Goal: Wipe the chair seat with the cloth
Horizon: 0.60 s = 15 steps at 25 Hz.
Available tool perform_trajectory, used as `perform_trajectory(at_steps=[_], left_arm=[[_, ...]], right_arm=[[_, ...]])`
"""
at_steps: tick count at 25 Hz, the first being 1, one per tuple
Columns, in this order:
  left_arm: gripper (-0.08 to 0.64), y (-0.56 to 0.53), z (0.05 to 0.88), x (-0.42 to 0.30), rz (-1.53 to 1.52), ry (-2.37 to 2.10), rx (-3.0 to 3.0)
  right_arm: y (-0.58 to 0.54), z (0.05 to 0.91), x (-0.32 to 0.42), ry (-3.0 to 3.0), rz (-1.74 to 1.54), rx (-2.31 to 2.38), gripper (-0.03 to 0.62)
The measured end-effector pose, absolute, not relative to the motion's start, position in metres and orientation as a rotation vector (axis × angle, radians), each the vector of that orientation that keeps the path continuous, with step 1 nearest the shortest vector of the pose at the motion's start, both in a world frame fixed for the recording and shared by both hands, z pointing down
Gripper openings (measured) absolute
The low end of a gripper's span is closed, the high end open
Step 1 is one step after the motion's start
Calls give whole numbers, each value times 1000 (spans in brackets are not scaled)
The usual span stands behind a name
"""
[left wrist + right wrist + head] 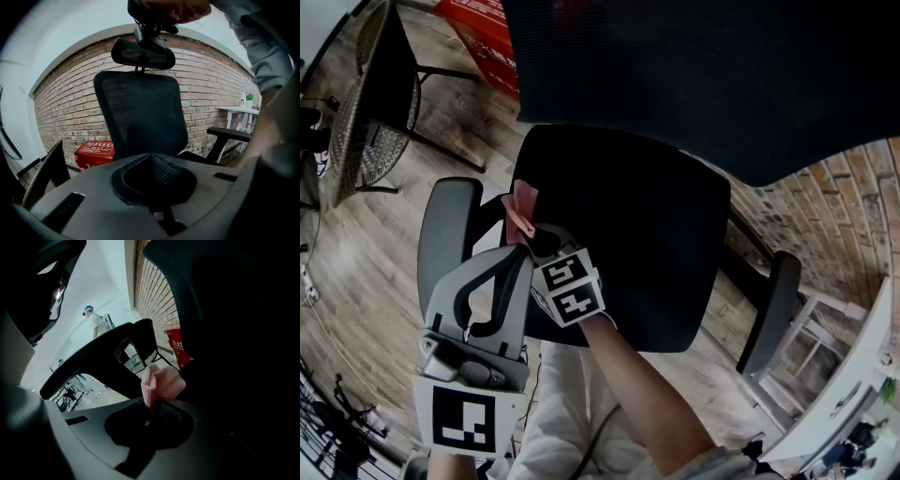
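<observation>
The black chair seat point(637, 225) lies below its mesh backrest point(703, 66). My right gripper point(536, 234) hovers at the seat's left edge, shut on a pink cloth point(523, 211) that sticks up from its tips. The right gripper view shows that cloth point(161, 380) bunched between the jaws of the right gripper point(152, 404). Just beside it, over the grey left armrest point(445, 234), is my left gripper point(523, 255). In its own view the left gripper point(152, 161) is shut on nothing and faces the backrest point(140, 112).
A red box point(483, 37) and a wicker chair point(366, 122) stand on the wooden floor to the left. The far armrest point(769, 309) and a white table point(853, 394) are at the right, along a brick wall. A person point(96, 322) stands far off.
</observation>
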<state>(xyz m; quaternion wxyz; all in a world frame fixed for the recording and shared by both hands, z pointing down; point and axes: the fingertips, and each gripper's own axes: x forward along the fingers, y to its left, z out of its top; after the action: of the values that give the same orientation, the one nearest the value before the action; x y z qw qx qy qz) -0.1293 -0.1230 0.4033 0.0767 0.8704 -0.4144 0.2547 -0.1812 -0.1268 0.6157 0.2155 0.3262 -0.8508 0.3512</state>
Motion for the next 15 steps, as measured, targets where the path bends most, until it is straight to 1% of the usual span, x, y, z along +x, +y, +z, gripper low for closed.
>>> perform_trajectory(at_steps=[7, 15], left_arm=[[18, -123, 408, -128, 778, -1225, 2612], [18, -118, 405, -107, 773, -1190, 2634]], right_arm=[[-132, 643, -139, -2218, 944, 1027, 53], [-132, 656, -68, -2070, 966, 1207, 54]])
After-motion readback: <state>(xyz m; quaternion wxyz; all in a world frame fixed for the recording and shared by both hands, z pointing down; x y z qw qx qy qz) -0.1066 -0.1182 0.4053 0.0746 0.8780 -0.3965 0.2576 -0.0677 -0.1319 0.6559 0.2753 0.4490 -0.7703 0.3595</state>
